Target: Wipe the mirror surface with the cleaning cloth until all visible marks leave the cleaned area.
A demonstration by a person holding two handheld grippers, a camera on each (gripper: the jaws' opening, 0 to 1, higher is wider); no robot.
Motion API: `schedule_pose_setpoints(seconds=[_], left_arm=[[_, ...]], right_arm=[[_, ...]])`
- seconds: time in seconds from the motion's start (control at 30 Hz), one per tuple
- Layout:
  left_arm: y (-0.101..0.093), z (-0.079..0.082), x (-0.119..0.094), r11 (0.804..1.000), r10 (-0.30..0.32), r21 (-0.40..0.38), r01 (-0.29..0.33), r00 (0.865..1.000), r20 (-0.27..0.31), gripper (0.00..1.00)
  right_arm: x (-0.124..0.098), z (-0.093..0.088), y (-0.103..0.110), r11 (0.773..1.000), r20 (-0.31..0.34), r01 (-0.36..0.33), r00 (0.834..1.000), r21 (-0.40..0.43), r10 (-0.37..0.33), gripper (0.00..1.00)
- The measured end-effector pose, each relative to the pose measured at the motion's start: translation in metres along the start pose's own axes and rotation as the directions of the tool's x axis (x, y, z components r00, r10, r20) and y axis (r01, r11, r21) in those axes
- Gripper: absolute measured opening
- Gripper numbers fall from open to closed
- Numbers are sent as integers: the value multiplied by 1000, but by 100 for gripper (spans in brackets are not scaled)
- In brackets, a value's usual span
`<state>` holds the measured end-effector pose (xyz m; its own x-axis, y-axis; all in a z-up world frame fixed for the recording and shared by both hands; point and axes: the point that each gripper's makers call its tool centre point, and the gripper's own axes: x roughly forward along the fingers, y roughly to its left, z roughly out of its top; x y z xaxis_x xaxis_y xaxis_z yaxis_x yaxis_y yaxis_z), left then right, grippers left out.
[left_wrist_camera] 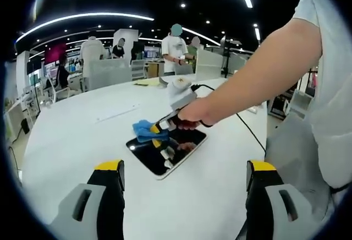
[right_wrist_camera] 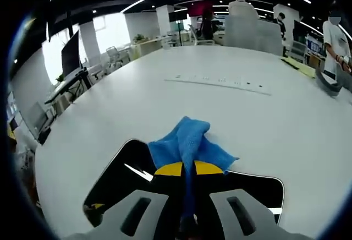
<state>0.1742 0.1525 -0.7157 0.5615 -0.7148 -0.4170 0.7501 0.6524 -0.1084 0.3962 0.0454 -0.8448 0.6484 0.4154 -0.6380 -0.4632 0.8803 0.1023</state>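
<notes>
The white table (left_wrist_camera: 71,141) carried the mirror (left_wrist_camera: 165,153) out in its middle, well clear of every edge. The right gripper (right_wrist_camera: 188,169) was pinching the blue cloth (right_wrist_camera: 187,138) against the glass; the left gripper (left_wrist_camera: 184,168) hung wide apart, empty. Wiping looked underway, marks too faint to judge.

A large white table (left_wrist_camera: 82,141) carries a dark mirror (left_wrist_camera: 165,152) lying flat near its middle. At the mirror's ten o'clock, a blue cloth (right_wrist_camera: 187,141) rests over its edge. A long power strip (right_wrist_camera: 220,81) lies farther off at twelve o'clock.
</notes>
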Motion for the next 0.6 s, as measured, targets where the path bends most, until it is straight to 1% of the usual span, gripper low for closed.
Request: schedule_pose_setpoints(seconds=[0.07, 0.17, 0.37, 0.5, 0.57, 0.6], left_arm=[[1, 1, 0, 1000, 2, 1, -2, 1000, 0, 92], [0, -3, 1, 1000, 3, 18, -2, 1000, -13, 92], [0, -3, 1, 1000, -1, 15, 2, 1000, -13, 93], [1, -4, 0, 1000, -1, 13, 1, 1000, -9, 92], [1, -8, 0, 1000, 0, 15, 0, 1000, -26, 92], [1, -8, -1, 1000, 1, 17, 0, 1000, -22, 92]], right_arm=[[0, 0, 0, 1000, 3, 1, 1000, -1, -1, 1], [0, 0, 0, 1000, 5, 3, 1000, 1, -3, 1], [0, 0, 0, 1000, 4, 9, 1000, 21, -9, 1], [2, 1, 0, 998, 12, 28, 1000, 58, -29, 1], [4, 3, 1, 997, 17, 27, 999, 72, -29, 1], [5, 4, 3, 997, 18, 26, 999, 71, -28, 1]])
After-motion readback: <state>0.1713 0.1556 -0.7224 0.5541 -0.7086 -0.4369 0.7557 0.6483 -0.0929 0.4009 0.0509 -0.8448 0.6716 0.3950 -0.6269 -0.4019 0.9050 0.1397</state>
